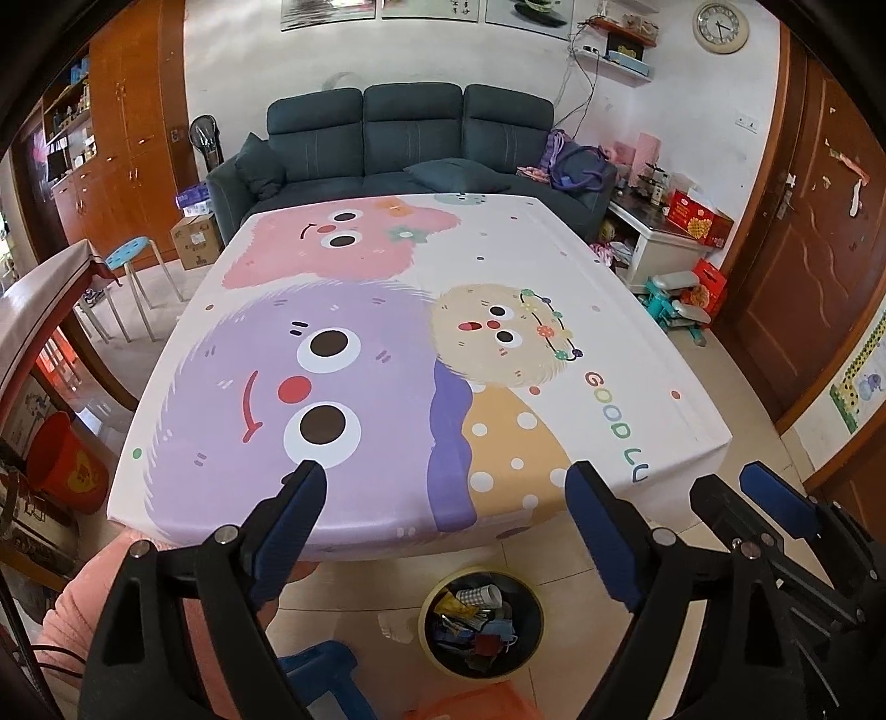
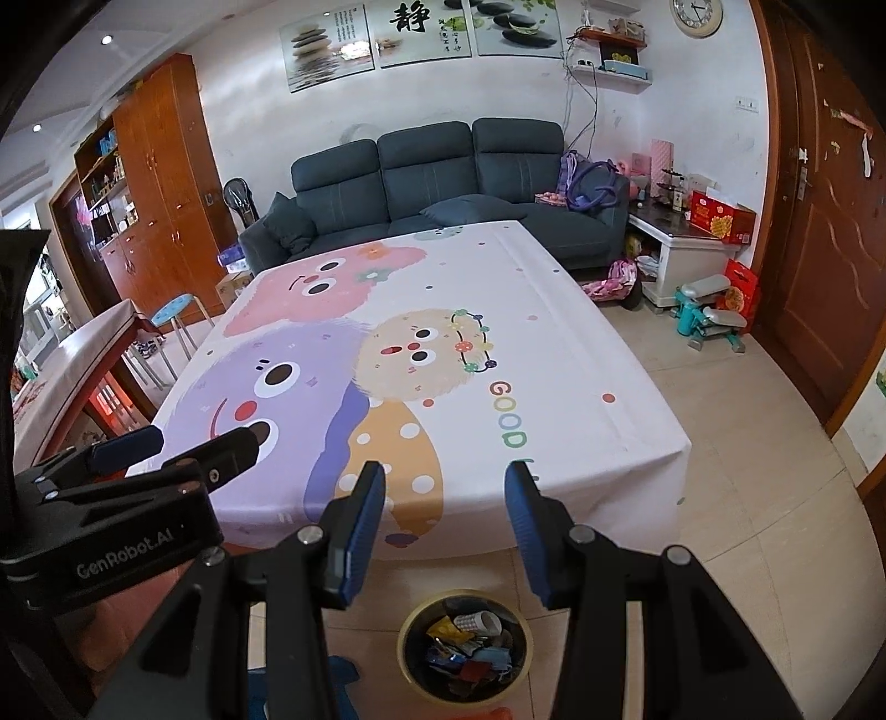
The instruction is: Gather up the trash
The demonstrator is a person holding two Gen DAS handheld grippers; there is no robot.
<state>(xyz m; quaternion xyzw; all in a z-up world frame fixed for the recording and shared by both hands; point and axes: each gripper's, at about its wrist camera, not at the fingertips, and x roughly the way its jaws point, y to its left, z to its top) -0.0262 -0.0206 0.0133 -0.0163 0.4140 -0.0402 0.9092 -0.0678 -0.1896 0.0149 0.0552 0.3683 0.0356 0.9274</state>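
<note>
Hovering past the tabletop's (image 1: 554,266) near edge, both tongs, left (image 1: 443,487) and right (image 2: 446,487), spread, holding nothing. Bin (image 2: 407,637) below holds trash; collection looks finished.

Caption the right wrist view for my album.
Open right tool above a trash-filled bin, before the cartoon tablecloth.

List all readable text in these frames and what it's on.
"GOOD LU", cut off at the edge: tablecloth
"GenRobot.AI": body of the left tool
"静": middle wall picture; its small calligraphy is too small to read
Wall clock: numerals too small to read
Red boxes by the side cabinet: print blurred
Trash in the bin: no legible labels
</note>
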